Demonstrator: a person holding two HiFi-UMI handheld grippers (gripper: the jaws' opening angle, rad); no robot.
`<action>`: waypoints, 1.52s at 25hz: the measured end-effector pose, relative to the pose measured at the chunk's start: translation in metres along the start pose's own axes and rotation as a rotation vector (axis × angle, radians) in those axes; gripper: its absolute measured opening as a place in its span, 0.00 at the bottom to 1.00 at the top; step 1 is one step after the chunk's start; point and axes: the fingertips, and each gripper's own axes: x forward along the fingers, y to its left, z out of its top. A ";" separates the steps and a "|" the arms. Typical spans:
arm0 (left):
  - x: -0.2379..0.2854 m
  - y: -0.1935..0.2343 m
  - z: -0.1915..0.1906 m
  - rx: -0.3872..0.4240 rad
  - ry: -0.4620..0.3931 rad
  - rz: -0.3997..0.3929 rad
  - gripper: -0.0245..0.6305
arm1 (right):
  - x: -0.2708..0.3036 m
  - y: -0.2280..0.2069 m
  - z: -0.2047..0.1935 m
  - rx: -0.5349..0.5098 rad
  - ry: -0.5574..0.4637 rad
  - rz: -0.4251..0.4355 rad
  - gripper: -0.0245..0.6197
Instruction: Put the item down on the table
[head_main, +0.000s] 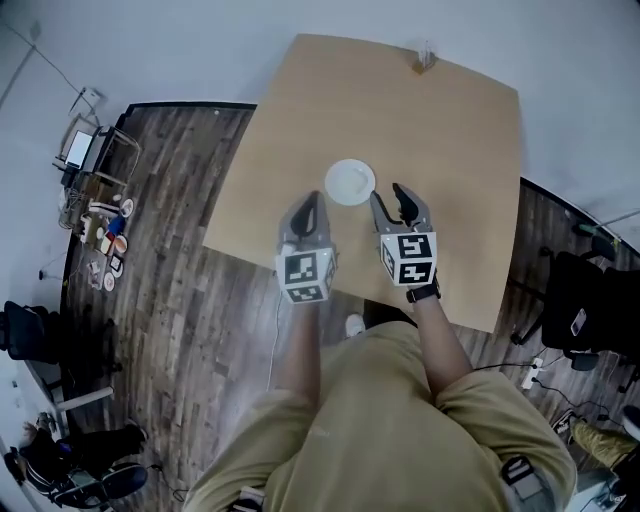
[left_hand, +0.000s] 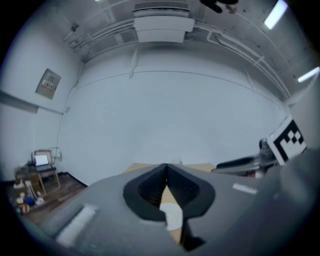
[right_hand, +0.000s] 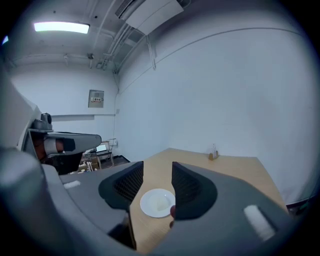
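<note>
Head view | white plate (head_main: 350, 182) lying on tan counter (head_main: 450, 140), just ahead of both tongs | left tongs (head_main: 311, 200) sitting pinched together, empty | right tongs (head_main: 388, 192) gaping wide, empty | dark plank floor (head_main: 170, 250) surrounding counter

A pale wooden desk (head_main: 450, 140) stands on dark plank flooring (head_main: 170, 270), its twelve o'clock edge close to a plain white wall (left_hand: 170, 115). At nine o'clock, a small trolley carries an open laptop (head_main: 78, 149), with clutter on the floor beside it. A black chair (head_main: 574, 305) sits at four o'clock. Overhead are a fluorescent strip light (right_hand: 61, 27), an air-conditioning unit (left_hand: 162, 22) and ceiling pipes.
</note>
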 end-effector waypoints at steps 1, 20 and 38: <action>-0.003 -0.002 0.006 0.039 -0.002 -0.002 0.04 | -0.008 -0.002 0.009 -0.002 -0.022 -0.010 0.31; -0.069 0.004 0.058 -0.020 -0.142 -0.032 0.04 | -0.085 0.013 0.069 -0.044 -0.229 -0.137 0.05; -0.022 -0.011 0.042 -0.087 -0.096 -0.144 0.04 | -0.055 0.005 0.074 -0.100 -0.199 -0.117 0.05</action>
